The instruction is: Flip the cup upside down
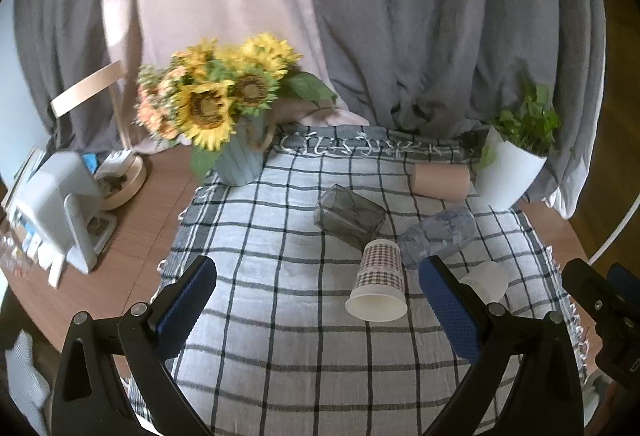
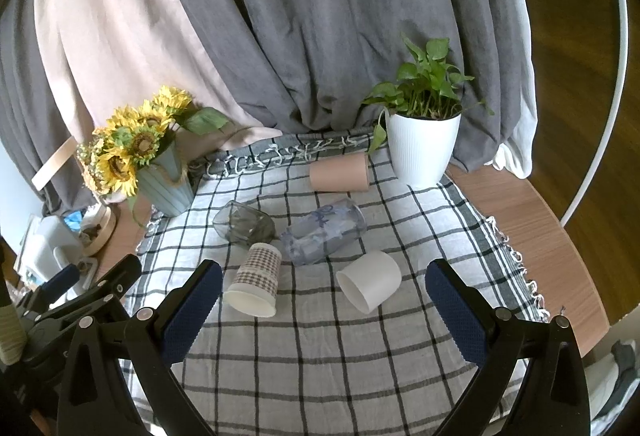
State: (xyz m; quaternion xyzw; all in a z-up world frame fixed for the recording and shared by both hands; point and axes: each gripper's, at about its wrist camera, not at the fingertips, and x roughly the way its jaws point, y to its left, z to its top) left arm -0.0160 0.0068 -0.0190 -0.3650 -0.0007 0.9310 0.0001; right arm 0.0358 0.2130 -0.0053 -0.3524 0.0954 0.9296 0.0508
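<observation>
Several cups lie on their sides on a checked cloth (image 1: 280, 336) (image 2: 320, 356). A checked paper cup (image 1: 378, 282) (image 2: 256, 284) lies with its mouth toward me. A white cup (image 2: 370, 280) (image 1: 486, 280) lies right of it. A clear blue-patterned cup (image 2: 324, 236) (image 1: 438, 234), a smoky grey glass (image 2: 242, 224) (image 1: 348, 218) and a pink cup (image 2: 340, 172) (image 1: 440, 180) lie farther back. My left gripper (image 1: 320, 300) is open and empty, the paper cup between its fingers. My right gripper (image 2: 324, 304) is open and empty before the paper and white cups.
A blue vase of sunflowers (image 1: 240, 160) (image 2: 168, 184) stands at the cloth's back left. A white potted plant (image 1: 508, 172) (image 2: 422, 148) stands at the back right. Grey and pink curtains hang behind. Clutter and a white device (image 1: 56, 212) sit on the wooden table at left.
</observation>
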